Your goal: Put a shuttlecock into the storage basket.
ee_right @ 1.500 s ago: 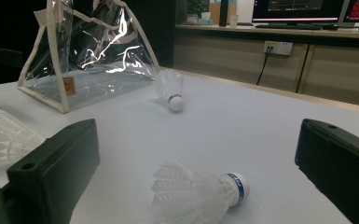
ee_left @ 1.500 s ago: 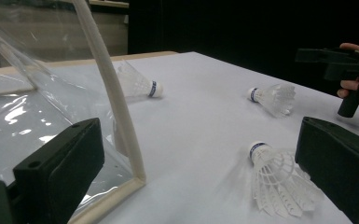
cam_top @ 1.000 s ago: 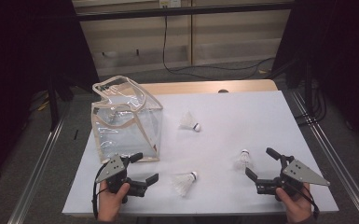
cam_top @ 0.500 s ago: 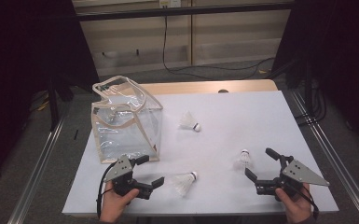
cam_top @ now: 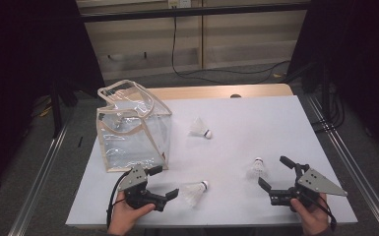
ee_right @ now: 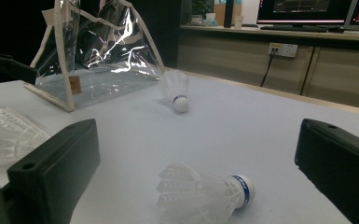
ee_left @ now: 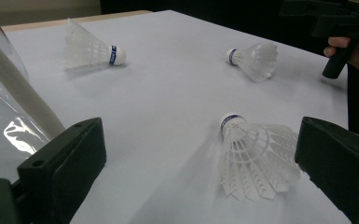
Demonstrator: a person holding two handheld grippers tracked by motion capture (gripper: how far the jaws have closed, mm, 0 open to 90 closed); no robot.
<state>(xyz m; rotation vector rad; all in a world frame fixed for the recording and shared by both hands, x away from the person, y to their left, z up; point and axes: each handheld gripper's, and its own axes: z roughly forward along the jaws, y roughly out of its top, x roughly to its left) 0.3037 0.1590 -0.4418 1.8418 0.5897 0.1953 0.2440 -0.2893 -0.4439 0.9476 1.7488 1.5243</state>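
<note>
Left gripper point(cam_top: 166, 182): jaws spread, flanking white feathered shuttlecock point(cam_top: 194, 191) lying on white table point(cam_top: 256, 123) just beside clear plastic bag point(cam_top: 133, 130). Right gripper point(cam_top: 274, 173): spread, empty, near second shuttlecock point(cam_top: 256, 168). Risk: hard closure likely crushed feathers.

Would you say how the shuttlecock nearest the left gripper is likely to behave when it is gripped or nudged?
The shuttlecock looks light: thin open white feathers, small cork. Lying on its side, it would probably roll in an arc if nudged. The skirt may crush between the open left gripper jaws, so the cork seems safer.
</note>
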